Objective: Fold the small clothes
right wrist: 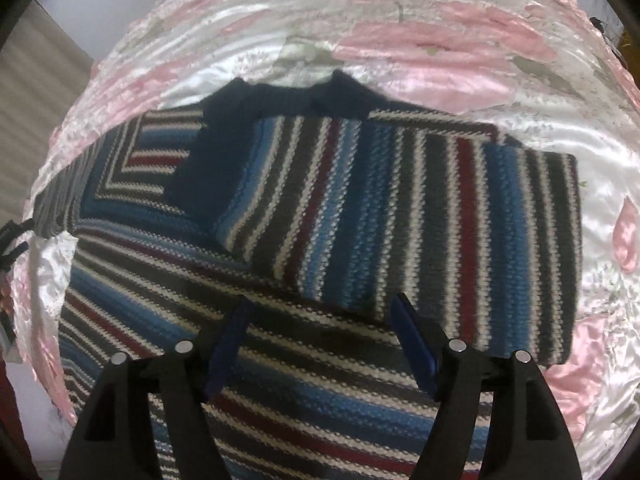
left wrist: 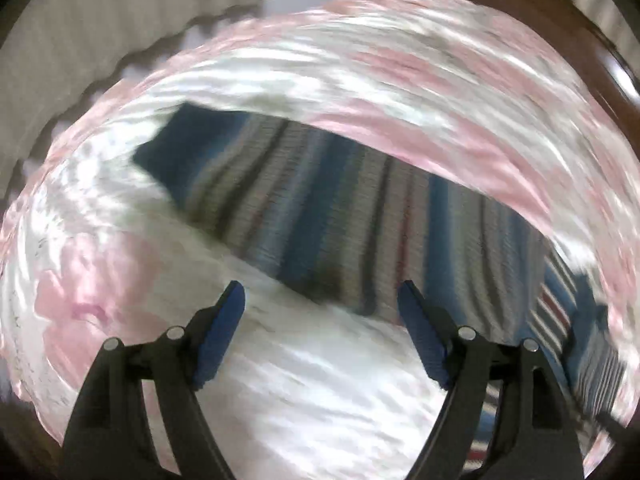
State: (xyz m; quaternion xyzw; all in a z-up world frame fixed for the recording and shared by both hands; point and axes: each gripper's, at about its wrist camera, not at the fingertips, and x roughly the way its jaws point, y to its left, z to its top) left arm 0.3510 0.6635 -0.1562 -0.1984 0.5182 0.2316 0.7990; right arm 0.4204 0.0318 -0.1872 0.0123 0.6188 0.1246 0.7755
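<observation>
Striped knitted sweater (right wrist: 360, 208) in blue, dark red, white and grey wool, spread flat on a shiny satin bedspread with pink flowers (right wrist: 460, 52). Seemingly in the middle of the folding: one sleeve (right wrist: 420, 216) already laid across the body, navy collar (right wrist: 280, 100) at the far edge, other side not yet folded.

On the left, the left gripper (left wrist: 320, 292), black with blue pads, hanging with its jaws wide apart and nothing between them, above white satin just beside the sweater's near edge. Much blurred in this view, so stripes and edge of the knit hard to follow; probably in motion.

On the right, the right gripper (right wrist: 320, 304), also spread wide and empty, low over the sweater body, near the lower edge of the folded sleeve. Touching the wool or just above it: cannot tell.

Next move, as a judgement: to take the unfolded side at its edge, with both layers of knit caught together, then to carry it across to the middle. Thick wool, likely to slip from a shallow bite.

Hidden or cut off: the bottom hem behind the gripper arms, the far-left sleeve end running out to the edge in the right view. Brown wooden bed frame (left wrist: 540, 12) only partly in view.
</observation>
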